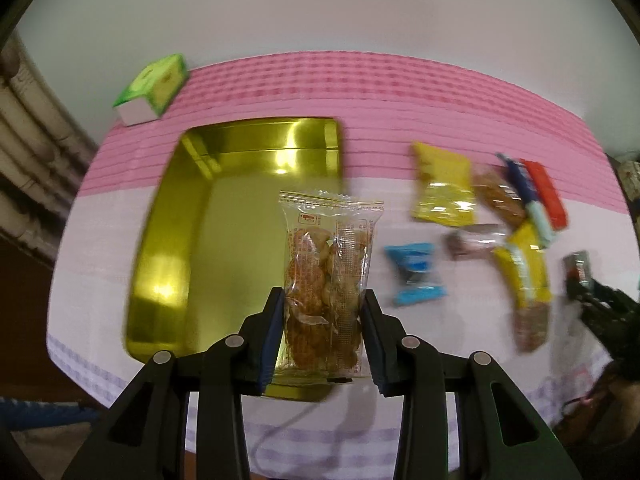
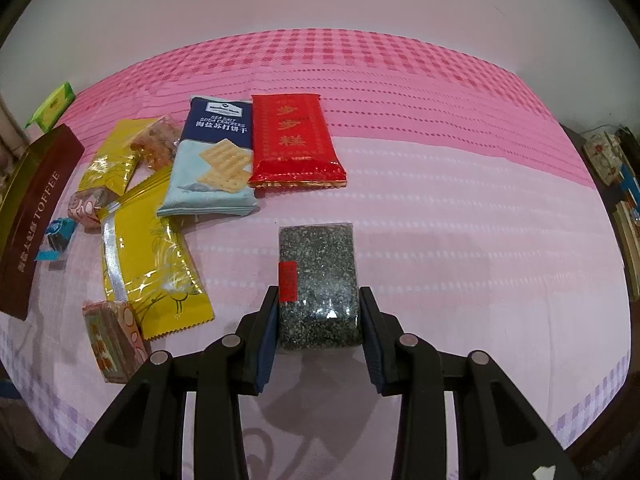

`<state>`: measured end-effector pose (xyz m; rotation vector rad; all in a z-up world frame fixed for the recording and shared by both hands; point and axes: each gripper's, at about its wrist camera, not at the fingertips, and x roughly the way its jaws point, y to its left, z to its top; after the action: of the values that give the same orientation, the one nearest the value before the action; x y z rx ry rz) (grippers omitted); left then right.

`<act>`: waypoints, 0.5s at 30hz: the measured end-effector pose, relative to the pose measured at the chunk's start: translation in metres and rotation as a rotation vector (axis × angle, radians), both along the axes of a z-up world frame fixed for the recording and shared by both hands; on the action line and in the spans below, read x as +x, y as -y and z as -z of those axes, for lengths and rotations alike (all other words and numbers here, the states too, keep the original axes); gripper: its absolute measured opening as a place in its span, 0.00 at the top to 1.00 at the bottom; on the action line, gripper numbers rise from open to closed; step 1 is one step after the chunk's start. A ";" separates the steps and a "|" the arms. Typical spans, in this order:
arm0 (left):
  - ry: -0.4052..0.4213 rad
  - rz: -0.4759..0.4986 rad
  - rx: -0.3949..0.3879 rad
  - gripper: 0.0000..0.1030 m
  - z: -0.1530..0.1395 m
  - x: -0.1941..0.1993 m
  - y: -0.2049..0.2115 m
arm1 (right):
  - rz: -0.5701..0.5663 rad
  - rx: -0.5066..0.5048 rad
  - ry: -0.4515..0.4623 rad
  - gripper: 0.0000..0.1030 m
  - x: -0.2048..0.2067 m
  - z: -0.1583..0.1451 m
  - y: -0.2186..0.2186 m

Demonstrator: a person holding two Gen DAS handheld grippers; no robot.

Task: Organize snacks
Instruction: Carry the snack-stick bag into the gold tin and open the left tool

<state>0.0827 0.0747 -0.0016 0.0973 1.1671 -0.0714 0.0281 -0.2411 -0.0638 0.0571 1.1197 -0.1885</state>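
Note:
My left gripper [image 1: 323, 312] is shut on a clear packet of golden-brown crackers [image 1: 328, 280], held above the right edge of an open gold tin [image 1: 176, 240]. My right gripper [image 2: 319, 316] is shut on a dark speckled block in clear wrap with a red label [image 2: 318, 284], close over the cloth. Loose snacks lie in a group to its left: a red packet [image 2: 294, 140], a blue soda cracker pack [image 2: 214, 160], yellow packets [image 2: 148, 256], and small wrapped sweets [image 2: 112, 340]. In the left wrist view the same group [image 1: 492, 216] lies right of the tin.
A pink and white checked cloth [image 2: 440, 200] covers the table. A green box [image 1: 154, 88] sits at the far left corner. A brown toffee lid [image 2: 32, 216] lies at the left in the right wrist view. Books and clutter [image 2: 624, 208] stand beyond the right table edge.

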 end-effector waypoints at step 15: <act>-0.083 -0.010 0.126 0.63 0.054 0.026 -0.091 | 0.087 0.014 -0.034 0.68 0.003 -0.002 0.000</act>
<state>0.1087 0.1662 -0.0557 0.2010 1.2548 0.0070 0.0309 -0.2407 -0.0616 0.1159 1.1539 -0.2599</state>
